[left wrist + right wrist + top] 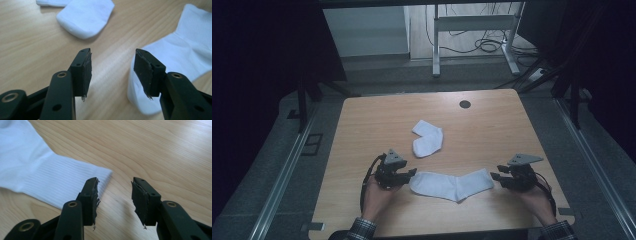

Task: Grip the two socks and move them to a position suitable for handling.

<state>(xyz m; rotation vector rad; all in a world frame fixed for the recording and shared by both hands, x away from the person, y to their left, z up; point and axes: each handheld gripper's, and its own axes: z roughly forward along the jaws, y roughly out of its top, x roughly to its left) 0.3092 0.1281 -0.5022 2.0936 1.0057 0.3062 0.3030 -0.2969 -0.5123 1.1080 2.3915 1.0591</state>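
- Sock (451,184) lies stretched flat at near edge of counter (492,125), between both tongs; w/ toe end by left tongs (413,173), ribbed cuff by right tongs (494,177).
- Both tongs open, nothing gripped; in each gripper view we see pads clear of fabric, sock end just beside them.
- Step, as we judge it: sock laid out and let go.
- Next prob. calls for re-gripping one end to fold, or reaching for 2nd sock (428,138), folded, further back.
- Count: 2 white socks, 2 tongs, 1 counter.
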